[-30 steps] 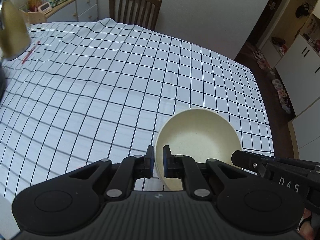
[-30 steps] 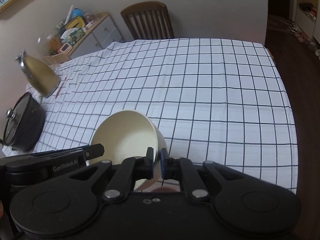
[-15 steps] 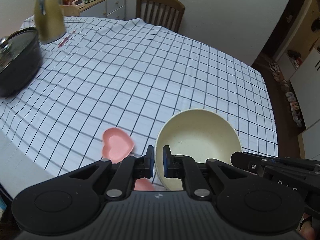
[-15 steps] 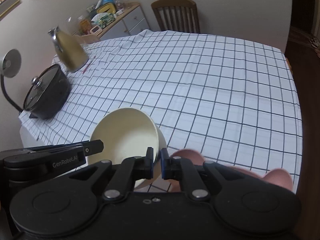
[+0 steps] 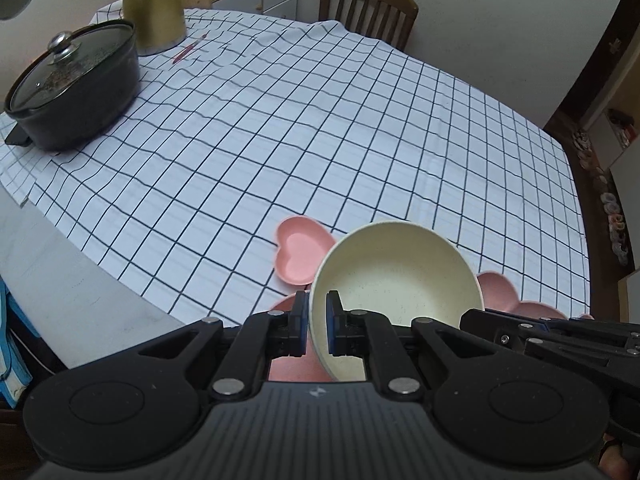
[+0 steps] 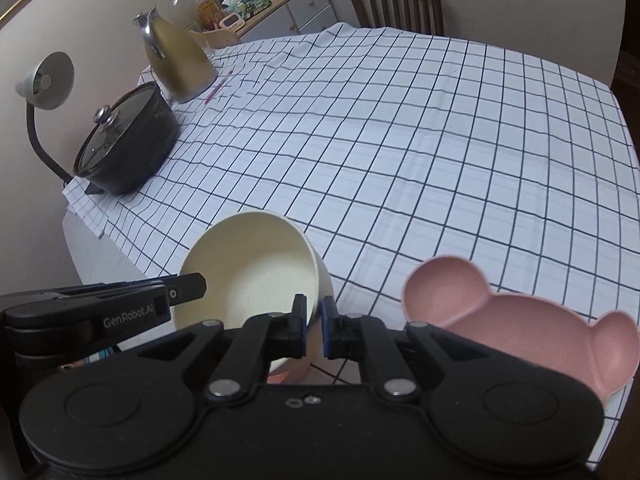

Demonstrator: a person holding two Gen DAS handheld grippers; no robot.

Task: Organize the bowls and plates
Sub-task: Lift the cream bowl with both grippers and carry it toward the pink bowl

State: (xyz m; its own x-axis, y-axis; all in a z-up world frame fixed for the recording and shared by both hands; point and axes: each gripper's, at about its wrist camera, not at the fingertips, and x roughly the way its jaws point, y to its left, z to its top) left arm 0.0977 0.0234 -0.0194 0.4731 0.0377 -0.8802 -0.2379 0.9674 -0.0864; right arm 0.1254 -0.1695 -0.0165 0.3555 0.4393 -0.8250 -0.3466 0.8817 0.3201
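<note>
A cream bowl (image 5: 400, 280) hangs above the near edge of the checked table, held from both sides. My left gripper (image 5: 318, 326) is shut on its left rim; my right gripper (image 6: 314, 326) is shut on its right rim, the same bowl (image 6: 252, 268) seen from the other side. Under and beside it lie pink dishes: a heart-shaped plate (image 5: 300, 252), a bear-shaped plate (image 6: 520, 320) to the right, and a pink bowl (image 5: 288, 364) partly hidden beneath the cream one.
A black lidded pot (image 5: 76, 88) and a gold kettle (image 5: 154, 4) stand at the table's far left, with a red pen (image 5: 188, 50) near them. A wooden chair (image 5: 368, 8) sits at the far side. A desk lamp (image 6: 44, 80) rises left of the table.
Both grippers have carried the cream bowl back toward the near table edge. The pink plates, the pot and the kettle have come into view; the grip on the bowl is unchanged.
</note>
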